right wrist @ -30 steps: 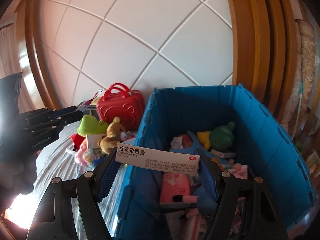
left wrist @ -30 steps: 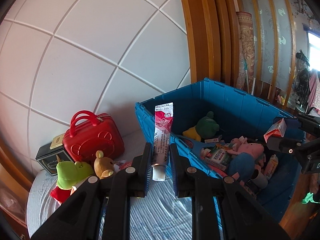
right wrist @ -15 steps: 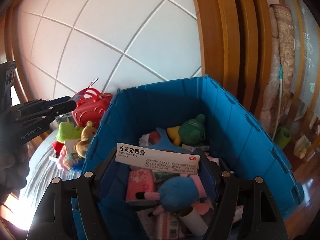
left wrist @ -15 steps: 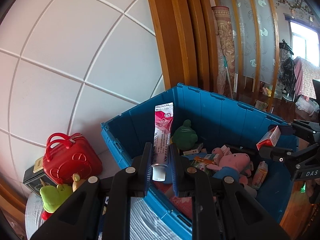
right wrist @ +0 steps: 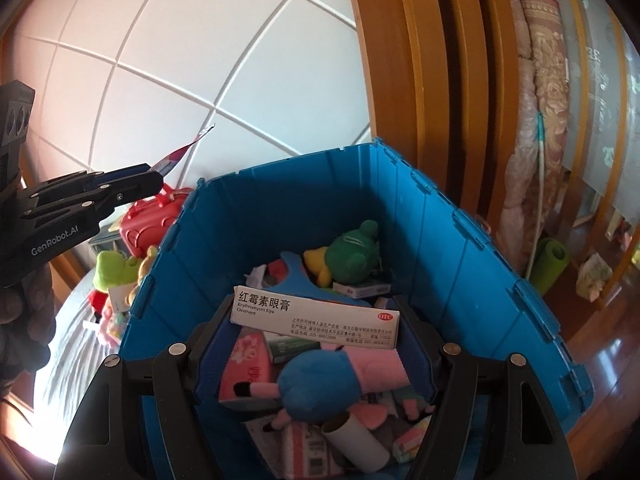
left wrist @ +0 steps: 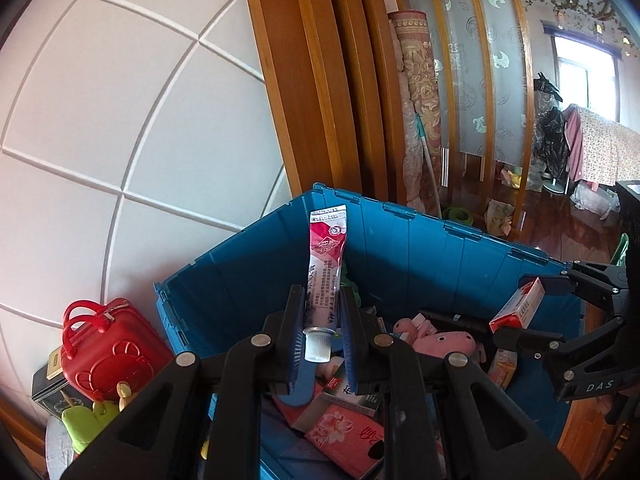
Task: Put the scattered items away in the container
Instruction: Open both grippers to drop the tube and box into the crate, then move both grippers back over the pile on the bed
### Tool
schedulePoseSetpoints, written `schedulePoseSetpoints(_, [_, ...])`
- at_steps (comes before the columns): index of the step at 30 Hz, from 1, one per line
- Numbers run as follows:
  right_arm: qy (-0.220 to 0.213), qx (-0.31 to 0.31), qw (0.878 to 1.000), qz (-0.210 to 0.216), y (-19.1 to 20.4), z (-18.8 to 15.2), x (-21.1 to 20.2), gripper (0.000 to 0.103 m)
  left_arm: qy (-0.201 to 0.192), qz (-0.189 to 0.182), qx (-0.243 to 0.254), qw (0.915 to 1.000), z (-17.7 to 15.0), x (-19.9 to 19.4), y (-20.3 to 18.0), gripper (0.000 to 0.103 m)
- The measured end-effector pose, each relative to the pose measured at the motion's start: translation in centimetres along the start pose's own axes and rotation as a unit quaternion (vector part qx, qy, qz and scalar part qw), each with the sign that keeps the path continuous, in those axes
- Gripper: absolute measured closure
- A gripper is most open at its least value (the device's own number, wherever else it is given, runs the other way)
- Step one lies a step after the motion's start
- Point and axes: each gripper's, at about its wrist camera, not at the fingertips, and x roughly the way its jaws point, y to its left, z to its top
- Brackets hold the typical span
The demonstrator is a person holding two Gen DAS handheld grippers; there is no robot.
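Observation:
My left gripper [left wrist: 319, 312] is shut on a red and white ointment tube [left wrist: 325, 264], cap towards me, held over the blue crate [left wrist: 420, 248]. My right gripper [right wrist: 314, 320] is shut on a long white ointment box [right wrist: 316, 317] with a red end, held above the crate [right wrist: 460, 264]. The crate holds a green frog plush [right wrist: 354, 248], a pink and blue pig plush [right wrist: 320, 376], a pink box [right wrist: 244, 364] and a cardboard roll [right wrist: 356, 440]. The right gripper and its box [left wrist: 518, 310] show at the right in the left wrist view.
Left of the crate stand a red toy suitcase [left wrist: 104, 344], a dark box [left wrist: 46, 384], a light green plush [left wrist: 86, 420] and a bear plush [right wrist: 146, 260] on a striped cloth [right wrist: 72, 340]. A white panelled wall and wooden door frame [left wrist: 320, 80] rise behind.
Both grippers have moved right and forward over the crate with their items. The suitcase and plush toys have slid to the left edge of both views.

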Motion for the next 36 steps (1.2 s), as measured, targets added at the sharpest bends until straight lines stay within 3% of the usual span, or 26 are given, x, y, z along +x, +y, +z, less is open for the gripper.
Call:
schedulePoseSetpoints(3, [-0.001,0.000,1.000,-0.003,-0.2,0.1,0.0,0.029,-0.003,0.001,-0.008,1.0000,0.3,0.0,-0.1,0.086])
schedulePoseSetpoints(5, [-0.004,-0.001,1.000,-0.007,-0.3,0.2,0.0,0.029,-0.002,-0.011,-0.019,0.9998,0.7,-0.1,0.1,0.079])
schedulePoseSetpoints(6, [-0.006,-0.002,1.000,-0.011,-0.3,0.2,-0.1,0.027,-0.001,-0.008,-0.024,0.9997,0.8,-0.1,0.2,0.055])
schedulePoseSetpoints(7, [-0.006,-0.002,1.000,-0.014,-0.3,0.2,0.0,0.009,-0.005,0.000,-0.032,0.9995,0.8,-0.2,0.4,0.022])
schedulePoseSetpoints(8, [-0.010,-0.002,1.000,-0.016,-0.3,0.3,-0.1,0.000,-0.013,0.004,-0.045,0.9989,0.6,-0.5,0.9,0.010])
schedulePoseSetpoints(9, [-0.013,-0.001,1.000,-0.016,-0.3,0.3,-0.2,0.000,-0.021,0.006,-0.059,0.9980,0.4,-0.9,1.5,0.004])
schedulePoseSetpoints(19, [-0.006,-0.024,1.000,0.009,2.9,0.4,-0.2,0.000,0.000,0.048,-0.102,0.9936,-3.7,-3.3,5.9,0.004])
schedulePoseSetpoints(36, [0.009,-0.101,0.993,0.068,15.0,-0.7,0.3,0.000,0.026,0.118,-0.176,0.9769,-14.3,-11.0,14.6,0.004])
